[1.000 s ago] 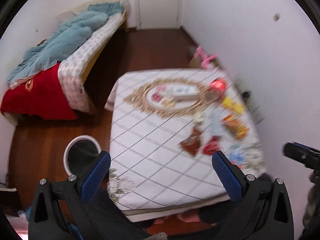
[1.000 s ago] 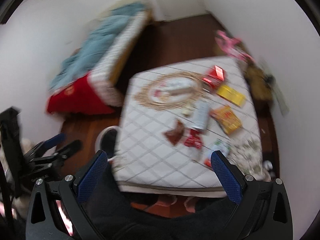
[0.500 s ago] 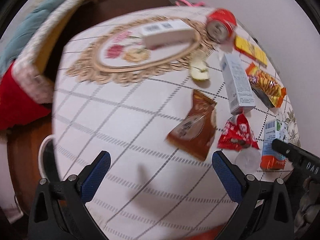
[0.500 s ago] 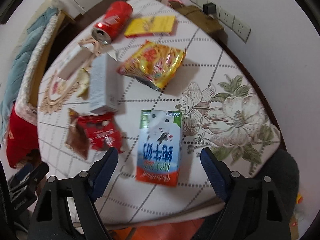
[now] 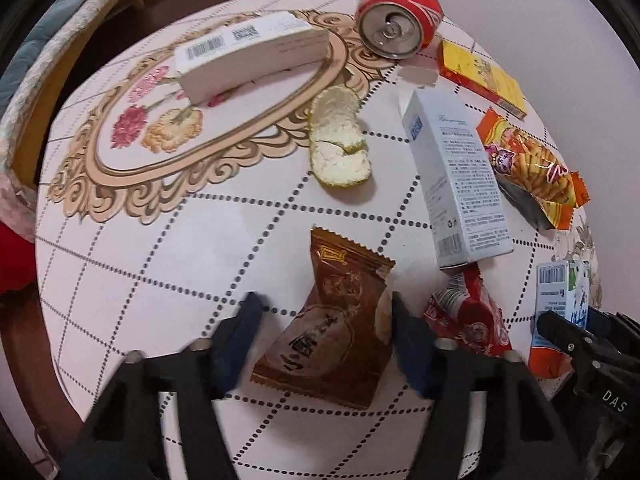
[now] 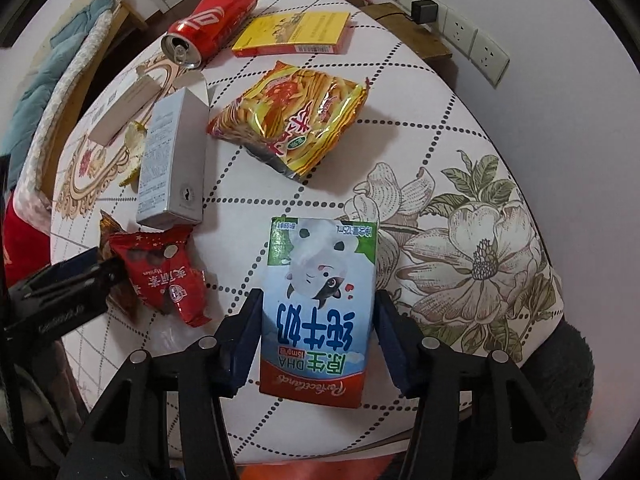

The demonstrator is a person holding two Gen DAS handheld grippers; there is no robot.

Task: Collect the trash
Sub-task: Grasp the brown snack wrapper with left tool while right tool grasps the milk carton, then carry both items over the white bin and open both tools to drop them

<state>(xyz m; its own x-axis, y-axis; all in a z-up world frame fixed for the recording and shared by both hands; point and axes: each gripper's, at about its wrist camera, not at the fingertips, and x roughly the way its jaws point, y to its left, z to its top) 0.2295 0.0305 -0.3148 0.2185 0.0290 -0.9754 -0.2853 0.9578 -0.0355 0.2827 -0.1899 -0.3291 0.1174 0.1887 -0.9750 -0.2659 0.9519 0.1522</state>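
Observation:
My left gripper (image 5: pixel 326 312) is down at the table with its blue fingers on either side of a brown snack wrapper (image 5: pixel 332 324); the left finger stands apart from it. My right gripper (image 6: pixel 318 312) has its fingers closed against both sides of a flat milk carton (image 6: pixel 320 304). Other trash lies on the tablecloth: a red wrapper (image 5: pixel 466 316), a grey-white box (image 5: pixel 456 184), a yellow noodle bag (image 6: pixel 292 120), a red can (image 5: pixel 396 16), a fruit peel (image 5: pixel 338 140), a yellow pack (image 6: pixel 292 34) and a long white box (image 5: pixel 248 52).
The table (image 5: pixel 132 264) has a white cloth with a dotted grid and a flower print (image 6: pixel 476 240). A bed (image 6: pixel 48 80) stands beyond the far left. Wall sockets (image 6: pixel 452 26) sit behind the table's right corner.
Both grippers came down from high above the room to the table. Their fingers narrowed, the left around the brown wrapper, the right onto the milk carton.

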